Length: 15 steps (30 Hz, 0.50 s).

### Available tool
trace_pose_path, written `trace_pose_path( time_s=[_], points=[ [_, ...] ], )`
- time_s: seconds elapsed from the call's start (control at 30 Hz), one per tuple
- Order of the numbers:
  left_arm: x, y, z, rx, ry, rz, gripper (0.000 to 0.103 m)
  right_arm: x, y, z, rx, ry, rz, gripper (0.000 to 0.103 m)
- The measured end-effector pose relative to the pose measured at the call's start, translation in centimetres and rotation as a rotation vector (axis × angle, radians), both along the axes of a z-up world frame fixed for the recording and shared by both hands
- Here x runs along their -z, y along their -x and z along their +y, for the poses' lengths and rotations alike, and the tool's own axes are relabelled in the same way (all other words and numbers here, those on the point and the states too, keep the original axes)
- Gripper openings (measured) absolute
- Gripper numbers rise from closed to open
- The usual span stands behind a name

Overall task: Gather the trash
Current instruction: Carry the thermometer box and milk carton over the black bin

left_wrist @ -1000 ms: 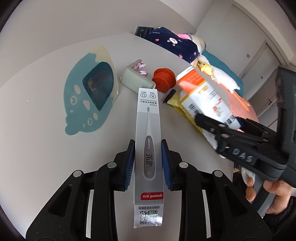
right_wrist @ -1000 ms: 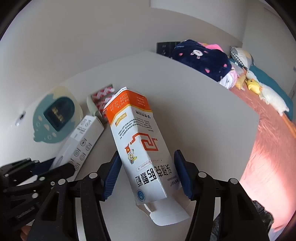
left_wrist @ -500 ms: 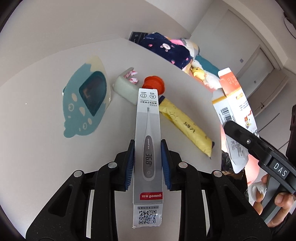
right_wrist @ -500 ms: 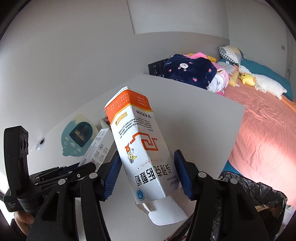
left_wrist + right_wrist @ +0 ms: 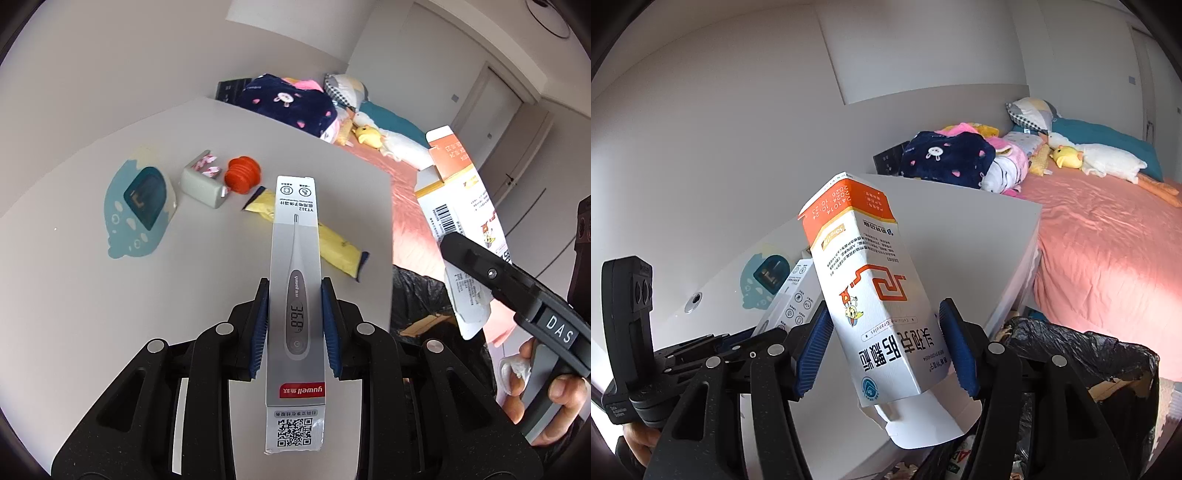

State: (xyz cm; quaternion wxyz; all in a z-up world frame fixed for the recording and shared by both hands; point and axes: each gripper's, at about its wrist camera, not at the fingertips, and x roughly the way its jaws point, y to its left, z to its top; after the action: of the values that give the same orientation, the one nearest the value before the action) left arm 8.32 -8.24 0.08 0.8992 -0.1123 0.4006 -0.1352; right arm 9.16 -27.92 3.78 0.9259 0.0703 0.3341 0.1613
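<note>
Left fingers: the left gripper [image 5: 294,326] is clamped narrowly on the long sides of a grey thermometer box [image 5: 294,295], blue pads pressed against it; the box is lifted clear above the worktop [image 5: 92,295].
Right fingers: the right gripper [image 5: 884,347] stands about half spread around an orange-and-white medicine carton [image 5: 875,291]. The left pad touches the carton; a thin gap shows at the right pad, so contact there is hard to judge. The carton is tilted, its bottom flap hanging open.
Trash bag: a black trash bag [image 5: 1082,354] sits beside the worktop's edge, below the carton; brown cardboard shows inside, the rest is too dark to make out.
Still on the worktop: a yellow sachet [image 5: 332,247], partly covered by the thermometer box; an orange cap [image 5: 242,175] touching a grey-green box [image 5: 201,184]; a blue fish-shaped clock [image 5: 142,203].
Cut off: the hand [image 5: 550,402] on the right gripper's handle runs past the frame edge.
Beyond: a bed [image 5: 1108,240] with pink sheet, folded clothes, plush toys.
</note>
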Motion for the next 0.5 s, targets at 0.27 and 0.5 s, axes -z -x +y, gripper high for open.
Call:
trace_pose_path(
  time_s=[0.27,0.5],
  points=[
    [-0.7,1.1,-3.1,0.053,-0.014,-0.011,0.027,-0.6,3.4,-3.0,0.053,-0.012,-0.021,0.062],
    [-0.7,3.1,-6.4,0.121,-0.015,-0.005,0.027,-0.3,5.7,-5.8,0.098,-0.013,-0.022,0.062]
  ],
)
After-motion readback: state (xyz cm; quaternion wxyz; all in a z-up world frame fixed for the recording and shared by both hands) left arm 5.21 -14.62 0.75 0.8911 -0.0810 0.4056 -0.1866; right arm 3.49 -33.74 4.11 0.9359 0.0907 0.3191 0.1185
